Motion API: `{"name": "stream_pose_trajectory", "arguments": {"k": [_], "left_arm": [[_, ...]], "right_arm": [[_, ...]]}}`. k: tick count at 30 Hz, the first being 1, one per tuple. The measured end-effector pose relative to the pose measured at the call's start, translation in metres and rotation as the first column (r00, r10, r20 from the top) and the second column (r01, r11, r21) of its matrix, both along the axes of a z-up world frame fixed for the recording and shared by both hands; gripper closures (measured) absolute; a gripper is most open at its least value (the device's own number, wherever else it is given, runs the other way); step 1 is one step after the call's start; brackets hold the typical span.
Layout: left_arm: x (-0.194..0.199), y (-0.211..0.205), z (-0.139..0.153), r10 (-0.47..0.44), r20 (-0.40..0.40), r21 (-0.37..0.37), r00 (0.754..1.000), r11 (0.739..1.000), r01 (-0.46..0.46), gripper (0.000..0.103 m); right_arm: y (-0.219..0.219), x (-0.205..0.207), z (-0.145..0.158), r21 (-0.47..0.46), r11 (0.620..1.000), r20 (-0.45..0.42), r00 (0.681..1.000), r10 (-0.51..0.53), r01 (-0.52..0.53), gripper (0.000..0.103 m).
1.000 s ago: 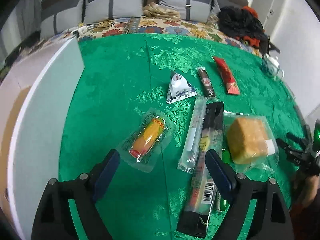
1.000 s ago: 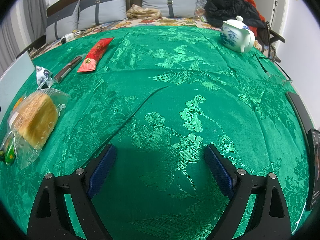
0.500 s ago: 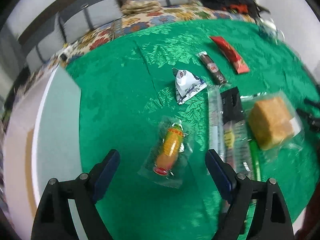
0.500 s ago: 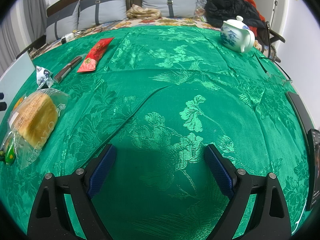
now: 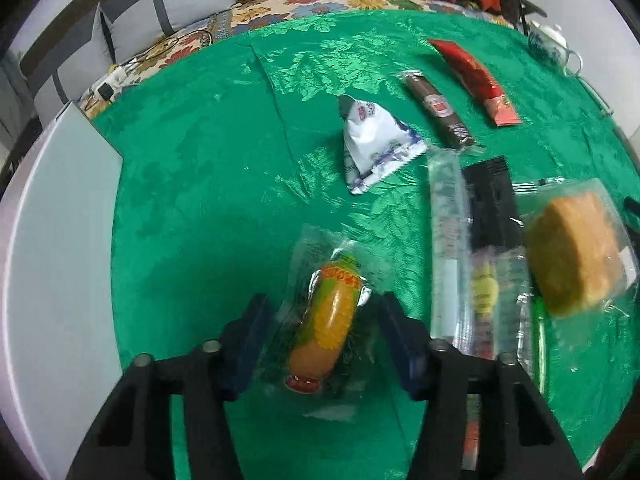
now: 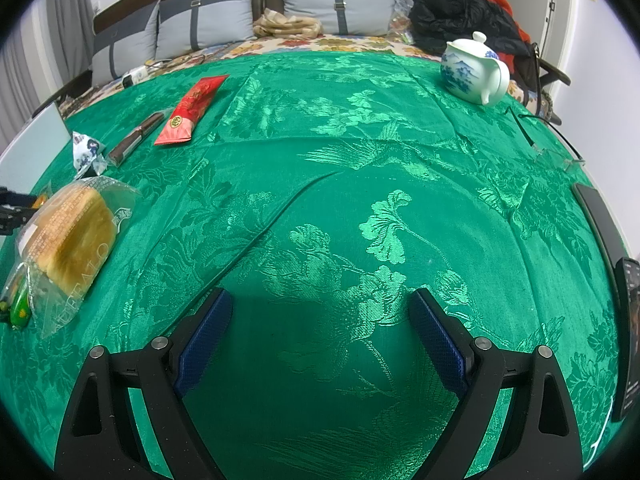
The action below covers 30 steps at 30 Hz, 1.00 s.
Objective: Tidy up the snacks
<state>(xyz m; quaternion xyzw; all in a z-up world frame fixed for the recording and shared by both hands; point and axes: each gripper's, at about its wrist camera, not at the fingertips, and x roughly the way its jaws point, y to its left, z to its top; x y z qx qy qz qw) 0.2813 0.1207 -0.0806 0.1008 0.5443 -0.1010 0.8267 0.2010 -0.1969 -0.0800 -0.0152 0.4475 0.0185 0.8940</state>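
left tool [image 5: 322,334]: wide, jaws straddling the corn sausage pack [image 5: 328,322] near the tabletop's left edge, not yet pinching.
right tool [image 6: 320,336]: wide, empty.
advice: pinch the firm sausage, not loose film.

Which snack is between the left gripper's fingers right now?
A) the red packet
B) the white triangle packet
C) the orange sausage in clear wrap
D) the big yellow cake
C: the left gripper has its fingers on either side of the orange sausage, not yet squeezing it.
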Motion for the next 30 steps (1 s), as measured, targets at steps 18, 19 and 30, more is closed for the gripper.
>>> {"name": "stream_pose_trajectory", "arguments": {"k": [18,19,30], "left_arm": [[-0.075,0.041,0.001,0.241,-0.013,-0.127,0.971,0.962,-0.24,0.059],[-0.076,0.042,-0.001,0.249,-0.005,-0.119,0.968,0.962,-0.248,0.049],[-0.089,0.055,-0.02,0.33,0.15,-0.11,0.932,0.942,-0.316,0.0]], "right_arm": [[0.0,0.0,0.0,0.0,1.0,0.0,1.0,0.0,0.0,0.01],[0.0,0.0,0.0,0.0,1.0,0.0,1.0,0.0,0.0,0.01],[0.0,0.0,0.0,-0.001,1.0,0.0,1.0,-0.001,0.001,0.01]]}}
